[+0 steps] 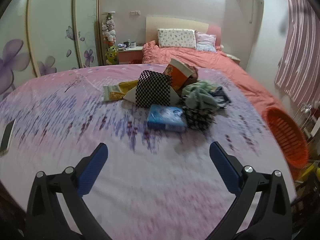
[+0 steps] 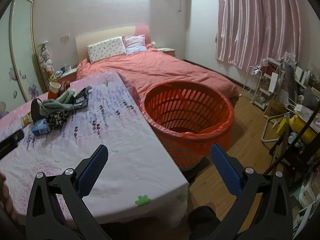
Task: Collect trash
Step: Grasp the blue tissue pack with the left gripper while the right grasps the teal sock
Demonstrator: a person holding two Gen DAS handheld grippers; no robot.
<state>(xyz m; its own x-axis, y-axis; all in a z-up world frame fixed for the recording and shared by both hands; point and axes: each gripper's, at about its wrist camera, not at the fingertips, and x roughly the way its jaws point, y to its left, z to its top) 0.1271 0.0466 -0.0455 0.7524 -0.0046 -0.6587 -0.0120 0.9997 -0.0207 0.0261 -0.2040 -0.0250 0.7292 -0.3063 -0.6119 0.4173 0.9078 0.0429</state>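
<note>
Lying in a heap toward the far middle of the counter, the trash waits untouched: a blue packet nearest, a black-and-white checkered piece leaning over a yellow wrapper behind it, an orange box tilted at the back, and a crumpled green cloth to the right, all touching or overlapping. The left tool hovers above the lavender-print cloth short of the heap, jaws spread wide, gripping nothing. The right tool is likewise released and bare, held over the counter's near corner. Just beside that edge, on the wooden floor, stands an orange slotted basket lined with an orange bag. A bed with a coral cover lies beyond.
</note>
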